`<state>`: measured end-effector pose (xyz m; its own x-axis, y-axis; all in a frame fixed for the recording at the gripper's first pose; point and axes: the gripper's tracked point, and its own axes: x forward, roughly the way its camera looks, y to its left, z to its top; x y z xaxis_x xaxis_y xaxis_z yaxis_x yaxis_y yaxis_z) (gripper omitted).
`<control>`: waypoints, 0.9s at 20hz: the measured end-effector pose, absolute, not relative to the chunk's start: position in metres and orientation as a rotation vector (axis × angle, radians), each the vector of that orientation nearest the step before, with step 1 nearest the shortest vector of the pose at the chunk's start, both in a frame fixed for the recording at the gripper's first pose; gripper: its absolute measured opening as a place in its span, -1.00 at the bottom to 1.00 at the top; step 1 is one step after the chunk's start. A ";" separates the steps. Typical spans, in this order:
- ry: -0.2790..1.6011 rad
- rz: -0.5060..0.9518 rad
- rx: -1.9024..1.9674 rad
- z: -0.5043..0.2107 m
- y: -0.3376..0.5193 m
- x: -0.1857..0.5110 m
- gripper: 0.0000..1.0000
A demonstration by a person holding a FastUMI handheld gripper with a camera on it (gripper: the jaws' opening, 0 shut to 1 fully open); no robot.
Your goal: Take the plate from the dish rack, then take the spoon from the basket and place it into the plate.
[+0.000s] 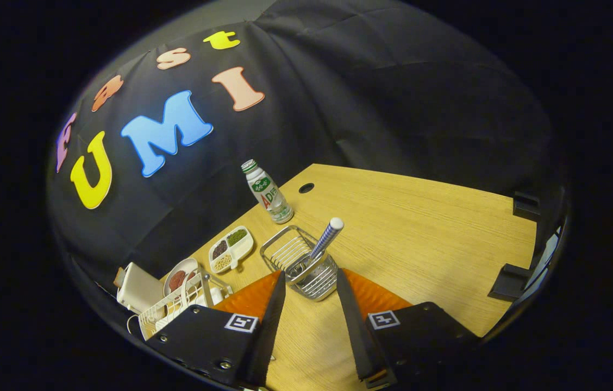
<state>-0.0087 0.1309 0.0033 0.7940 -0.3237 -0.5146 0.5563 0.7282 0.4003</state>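
Gripper (311, 282) fingers spread apart, wire basket (301, 263) just ahead between the fingertips, spoon (327, 238) standing tilted inside it

Spoon (327, 237) in basket (300, 263), just ahead of parted tongs (311, 278).

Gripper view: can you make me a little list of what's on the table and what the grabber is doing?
gripper: fingers open, holding nothing
basket: wire, just ahead of the fingertips
spoon: standing tilted in the basket, handle up
dish rack: white, beside the fingers
plate: standing in the dish rack
bottle: upright, beyond the basket
snack tray: divided, between rack and bottle
table: wooden
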 end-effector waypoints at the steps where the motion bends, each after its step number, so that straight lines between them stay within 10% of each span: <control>1: 0.431 -0.521 0.578 -0.001 0.128 -0.004 0.18; 10: 0.403 -0.590 0.625 -0.010 0.098 0.027 0.18; 14: 0.393 -0.578 0.629 -0.008 0.100 0.035 -0.12; 15: 0.406 -0.592 0.614 -0.011 0.098 0.033 -0.56; 18: 0.347 -0.533 0.637 0.001 0.104 0.049 -0.56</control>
